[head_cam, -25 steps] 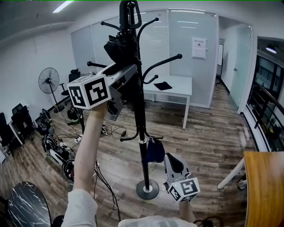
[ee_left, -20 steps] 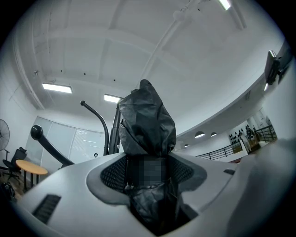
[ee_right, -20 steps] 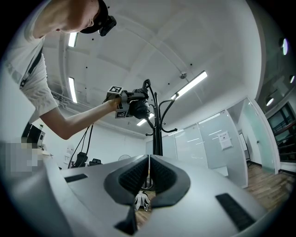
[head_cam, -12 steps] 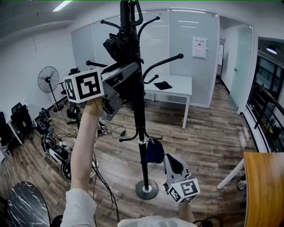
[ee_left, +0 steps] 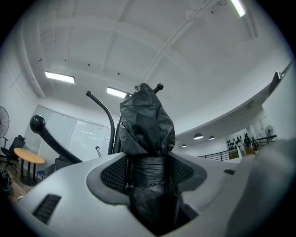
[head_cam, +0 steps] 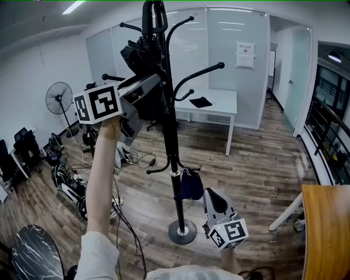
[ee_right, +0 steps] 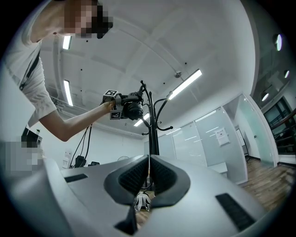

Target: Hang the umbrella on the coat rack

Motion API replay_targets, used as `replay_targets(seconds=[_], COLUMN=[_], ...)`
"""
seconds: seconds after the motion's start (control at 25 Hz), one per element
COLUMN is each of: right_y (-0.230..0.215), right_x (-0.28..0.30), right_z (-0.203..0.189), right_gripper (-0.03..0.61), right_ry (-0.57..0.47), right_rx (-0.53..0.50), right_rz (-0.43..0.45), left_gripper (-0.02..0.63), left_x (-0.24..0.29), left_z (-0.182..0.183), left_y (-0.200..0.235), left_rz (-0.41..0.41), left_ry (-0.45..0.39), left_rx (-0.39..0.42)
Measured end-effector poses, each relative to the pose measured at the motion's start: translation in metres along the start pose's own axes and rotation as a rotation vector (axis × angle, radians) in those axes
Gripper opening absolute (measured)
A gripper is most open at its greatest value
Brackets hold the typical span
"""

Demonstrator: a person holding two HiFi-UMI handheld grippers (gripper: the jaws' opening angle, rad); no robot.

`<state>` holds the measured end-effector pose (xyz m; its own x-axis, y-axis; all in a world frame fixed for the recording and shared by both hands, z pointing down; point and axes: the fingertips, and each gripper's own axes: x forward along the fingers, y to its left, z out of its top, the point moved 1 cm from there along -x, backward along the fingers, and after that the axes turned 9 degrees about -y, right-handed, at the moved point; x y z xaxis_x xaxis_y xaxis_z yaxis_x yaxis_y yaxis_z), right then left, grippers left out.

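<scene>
Left gripper point(ee_left: 148, 175) is clamped on the folded black umbrella point(head_cam: 141, 57), pinching its wrapped body about mid-length. It is raised high against the coat rack point(head_cam: 171, 143).

Key geometry: the umbrella's long axis runs roughly upright, nearly parallel to the pole, leaning slightly. It sits on the pole's left side in the head view, touching it or just beside it; I can't separate black on black. The loop handle point(head_cam: 153, 14) is at the very top, above the crown where the upper hooks branch. The nearest ones are the short left hook point(head_cam: 123, 26) and the tall right hook point(head_cam: 182, 25). I can't tell whether the loop is already over one.

My read: this is the hooking step and the left side does all of it. The loop has to come down over a hook tip, so the offset from loop to tip is what matters.

Right gripper point(head_cam: 215, 199) hangs low near the base, jaws pressed together on nothing, well apart from the umbrella.

Risk: letting go before the loop seats drops it.
</scene>
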<state>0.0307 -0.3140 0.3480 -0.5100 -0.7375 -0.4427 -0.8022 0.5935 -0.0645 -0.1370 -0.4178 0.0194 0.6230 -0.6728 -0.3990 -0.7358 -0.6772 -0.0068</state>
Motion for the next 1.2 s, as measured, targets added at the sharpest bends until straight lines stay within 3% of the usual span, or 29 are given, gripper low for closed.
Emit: replay_targets(seconds=[0.4,0.72,0.96,1.2], right_y=[-0.003,0.004,0.004,-0.002], right_x=[0.003,0.012,0.011,0.006], right_z=[-0.01,-0.028,-0.034,-0.031], right_gripper=[0.032,0.032,0.032,0.032], right_ry=[0.021,0.054,0.074,0.074], right_rx=[0.021,0.022,0.027,0.021], right_rz=[-0.01,0.021,0.015,-0.004], left_gripper=[0.281,0.281,0.281,0.282], left_x=[-0.009,-0.016,-0.01,-0.01], left_z=[-0.029,-0.089,-0.098,-0.102], left_y=[0.035,0.057,0.055,0.061], left_rz=[0.042,0.037,0.022,0.048], left_ry=[0.05,0.066,-0.009,-0.02], left_rx=[0.026,-0.067,-0.087,-0.079])
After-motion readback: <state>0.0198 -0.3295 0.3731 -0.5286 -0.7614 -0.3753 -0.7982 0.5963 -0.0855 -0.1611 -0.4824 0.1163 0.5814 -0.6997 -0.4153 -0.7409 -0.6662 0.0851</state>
